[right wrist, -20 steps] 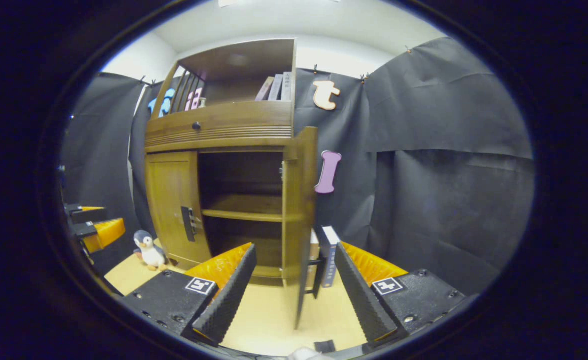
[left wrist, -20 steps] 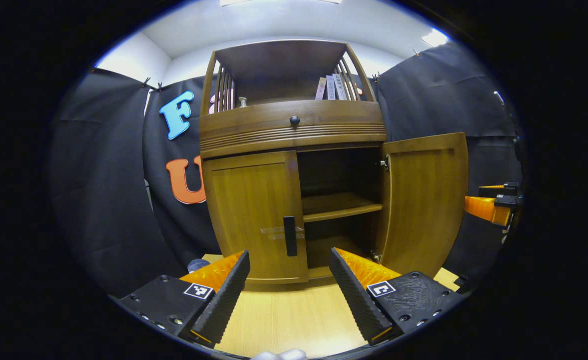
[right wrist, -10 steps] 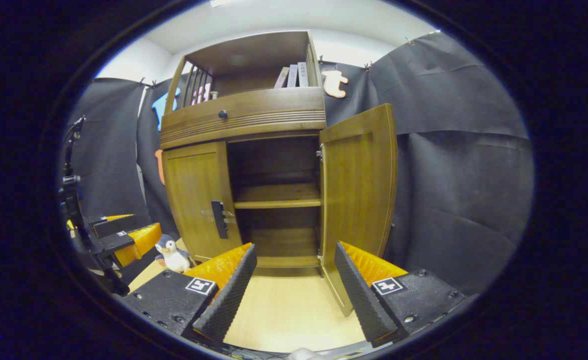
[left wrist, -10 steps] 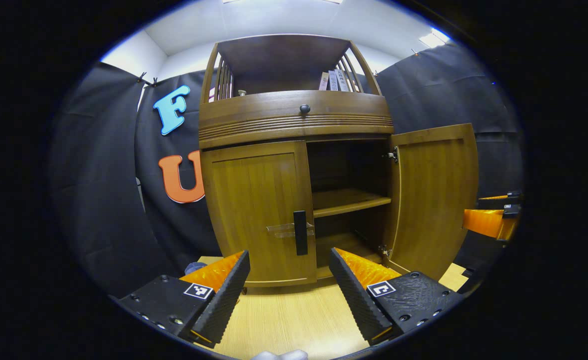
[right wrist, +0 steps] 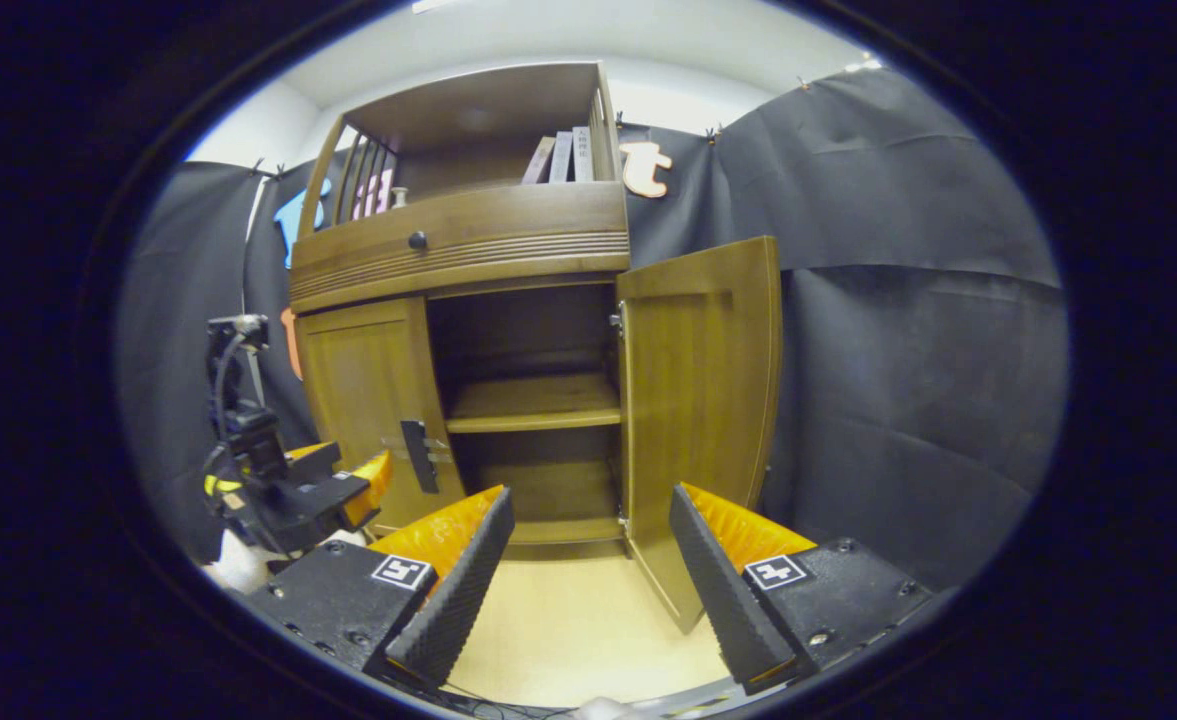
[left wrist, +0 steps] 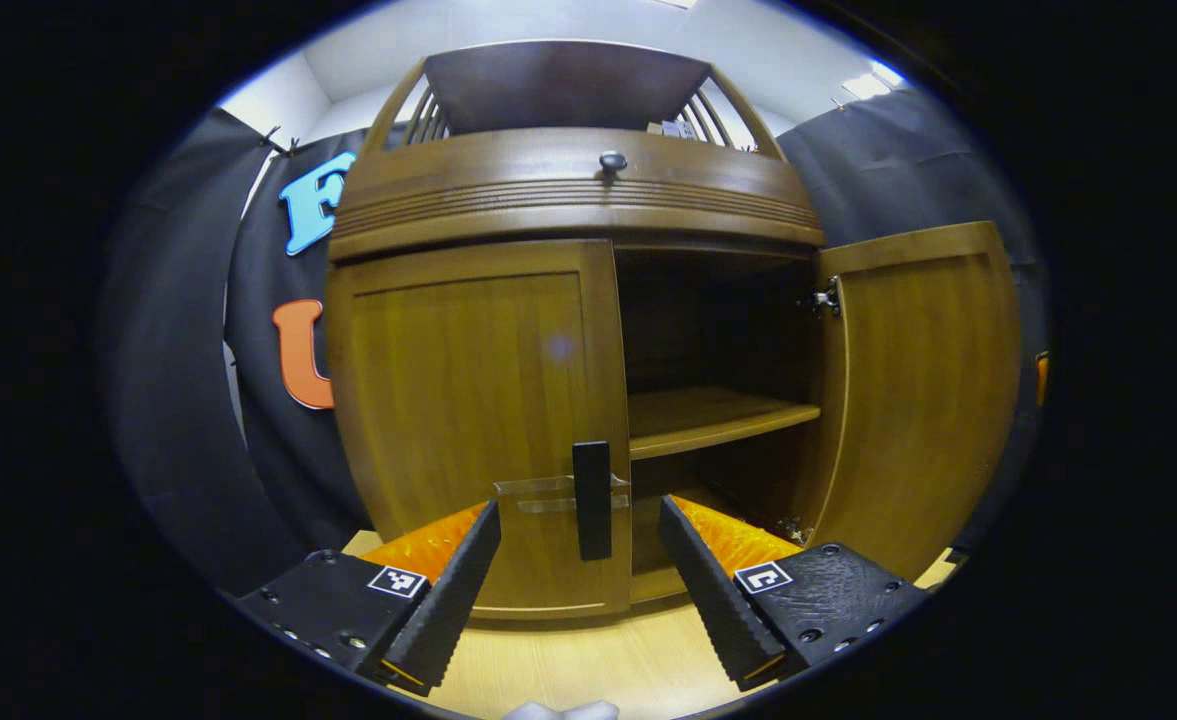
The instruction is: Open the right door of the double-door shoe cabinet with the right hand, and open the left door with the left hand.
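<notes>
The wooden shoe cabinet (left wrist: 568, 200) fills the left gripper view. Its left door (left wrist: 468, 400) is closed, with a dark vertical handle (left wrist: 592, 500) at its inner edge. My left gripper (left wrist: 580, 580) is open, and the handle stands just beyond the gap between its fingers. The right door (left wrist: 913, 390) is swung wide open, showing a shelf (left wrist: 708, 415) inside. In the right gripper view my right gripper (right wrist: 588, 590) is open and empty, back from the cabinet (right wrist: 468, 240) and its open right door (right wrist: 698, 400). The left gripper (right wrist: 348, 480) shows there close to the left door's handle (right wrist: 415, 455).
A light wooden floor (right wrist: 568, 630) lies before the cabinet. Black cloth walls (right wrist: 908, 350) close in on both sides. Several books (right wrist: 558, 158) stand on the cabinet's open top shelf, above a drawer with a round knob (left wrist: 612, 160).
My left gripper has moved in close to the left door's handle. My right gripper has drawn back from the right door, which has swung from half open to wide open.
</notes>
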`<move>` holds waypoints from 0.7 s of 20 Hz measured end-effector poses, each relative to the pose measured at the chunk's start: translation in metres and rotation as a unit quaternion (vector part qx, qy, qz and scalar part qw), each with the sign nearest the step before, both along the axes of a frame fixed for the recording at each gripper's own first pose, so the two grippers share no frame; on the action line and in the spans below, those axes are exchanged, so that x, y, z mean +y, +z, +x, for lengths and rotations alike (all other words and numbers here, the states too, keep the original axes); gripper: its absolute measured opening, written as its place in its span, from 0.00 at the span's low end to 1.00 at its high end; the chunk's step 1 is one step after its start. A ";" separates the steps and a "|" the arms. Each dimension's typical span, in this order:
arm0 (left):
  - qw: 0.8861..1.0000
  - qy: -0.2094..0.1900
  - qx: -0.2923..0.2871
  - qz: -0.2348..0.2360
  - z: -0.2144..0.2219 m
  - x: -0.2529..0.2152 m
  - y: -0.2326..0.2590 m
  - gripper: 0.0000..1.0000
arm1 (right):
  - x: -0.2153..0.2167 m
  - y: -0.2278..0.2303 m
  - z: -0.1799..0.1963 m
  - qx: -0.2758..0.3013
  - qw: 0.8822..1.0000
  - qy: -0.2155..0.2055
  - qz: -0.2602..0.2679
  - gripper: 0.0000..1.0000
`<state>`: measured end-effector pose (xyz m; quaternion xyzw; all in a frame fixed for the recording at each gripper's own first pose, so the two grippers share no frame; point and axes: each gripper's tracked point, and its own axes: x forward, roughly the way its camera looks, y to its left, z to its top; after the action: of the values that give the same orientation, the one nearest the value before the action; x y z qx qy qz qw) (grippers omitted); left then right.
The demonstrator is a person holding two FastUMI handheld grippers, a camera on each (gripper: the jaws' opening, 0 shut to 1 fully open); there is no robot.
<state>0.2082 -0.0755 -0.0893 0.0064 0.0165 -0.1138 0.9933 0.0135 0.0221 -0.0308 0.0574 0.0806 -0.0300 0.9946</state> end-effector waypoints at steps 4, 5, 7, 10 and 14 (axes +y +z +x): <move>1.000 -0.003 0.011 -0.015 0.047 -0.016 -0.019 0.96 | -0.009 -0.002 -0.003 0.009 1.000 -0.018 -0.013 0.99; 1.000 -0.001 0.011 -0.016 0.056 -0.018 -0.020 0.96 | -0.012 -0.003 -0.004 0.013 1.000 -0.022 -0.015 0.99; 1.000 -0.004 0.019 -0.017 0.072 -0.024 -0.028 0.96 | -0.020 -0.008 -0.006 0.022 0.999 -0.032 -0.016 0.99; 1.000 0.000 0.019 -0.009 0.086 -0.029 -0.036 0.95 | -0.029 -0.010 -0.009 0.027 0.999 -0.043 -0.017 0.99; 1.000 0.007 0.022 -0.007 0.097 -0.030 -0.043 0.79 | -0.039 -0.008 -0.010 0.024 0.998 -0.053 -0.025 0.99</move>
<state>0.3049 -0.1054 -0.1321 -0.0032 0.0372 -0.1070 0.9936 0.0036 -0.0164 -0.0390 0.0357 0.1006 -0.0864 0.9905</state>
